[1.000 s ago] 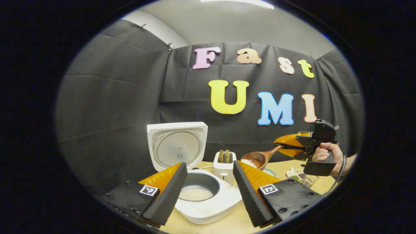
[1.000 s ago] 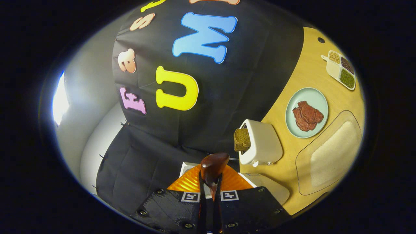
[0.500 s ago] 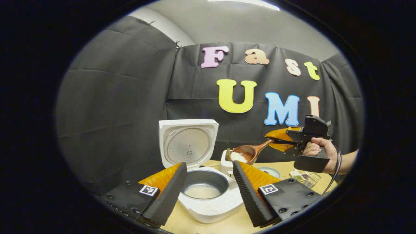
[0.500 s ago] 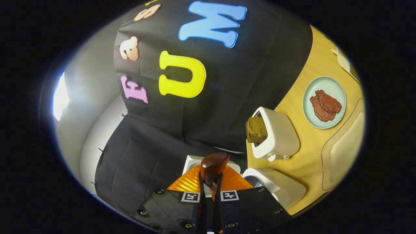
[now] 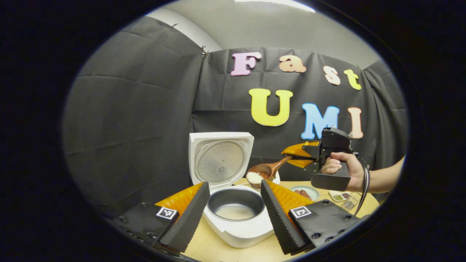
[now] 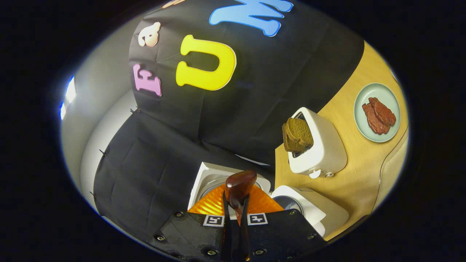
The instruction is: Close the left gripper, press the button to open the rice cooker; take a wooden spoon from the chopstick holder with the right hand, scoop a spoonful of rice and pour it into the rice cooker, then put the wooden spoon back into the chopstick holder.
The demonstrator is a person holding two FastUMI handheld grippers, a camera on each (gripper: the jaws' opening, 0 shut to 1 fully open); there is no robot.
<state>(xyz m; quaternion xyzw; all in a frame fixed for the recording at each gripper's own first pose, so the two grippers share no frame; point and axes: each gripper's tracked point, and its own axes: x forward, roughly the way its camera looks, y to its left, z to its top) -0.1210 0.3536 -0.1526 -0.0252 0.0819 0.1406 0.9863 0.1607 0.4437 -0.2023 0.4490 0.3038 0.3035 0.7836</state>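
Pouring step: right hand-held gripper [image 5: 291, 157] is clamped on the spoon [image 5: 263, 172], rice in its bowl, just above the open cooker [image 5: 236, 214]. Left hand-held gripper [image 5: 233, 213] sits wide open. Next I'd tip it over the pot.

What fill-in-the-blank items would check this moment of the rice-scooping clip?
1. The rice cooker's lid stands ____.
2. The wooden spoon held by the right tongs carries a scoop of ____.
3. The left tongs are ____, with the inner pot showing between the fingers.
4. Slices of ____ stick out of the toaster.

Missing words: open; rice; open; bread
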